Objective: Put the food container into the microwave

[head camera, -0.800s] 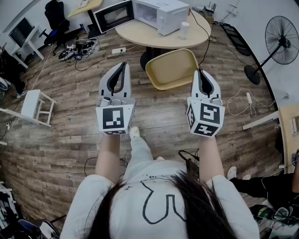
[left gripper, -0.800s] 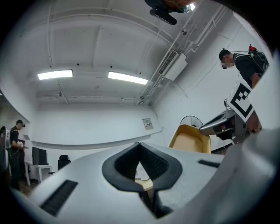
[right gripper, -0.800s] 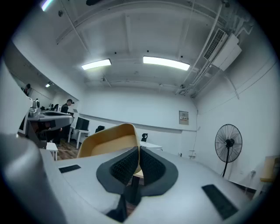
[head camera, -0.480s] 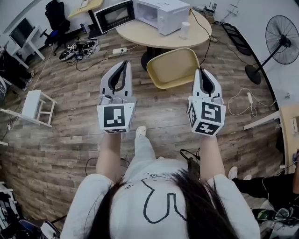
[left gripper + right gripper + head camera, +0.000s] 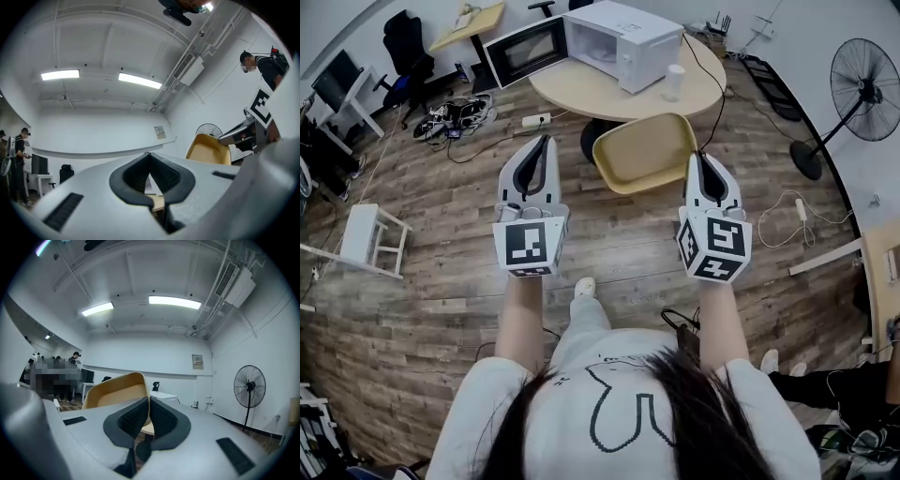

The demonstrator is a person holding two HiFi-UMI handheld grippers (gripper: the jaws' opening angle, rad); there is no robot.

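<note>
So right now I'm nowhere near the job. The left gripper (image 5: 546,141) and right gripper (image 5: 698,157) are both held out in front of me, level and well apart. Each one's jaws are pressed together at the tips with nothing between them, so both are empty.

The microwave (image 5: 623,37) sits at the far side of the round table (image 5: 581,92), with its door (image 5: 525,52) swung wide open to the left. Nice, that's one step I don't need to do.

The only thing I can spot that could be the food container is a small white cup-shaped tub (image 5: 675,82). It stands upright on the table just to the right of the microwave. It's too small in the head view to be sure, and neither gripper view shows it.

If that's it, my guess is it's light and thin-walled, probably smooth plastic or paper. That means it'd be easy to knock over and easy to crush.

I'd open the right jaws wide and come in from the near side. I'd pinch it across the side wall around mid-height, with just enough squeeze to stop it slipping, and keep it upright.

The yellow chair (image 5: 647,150) sits between me and the table, so I'll have to go around it.
</note>
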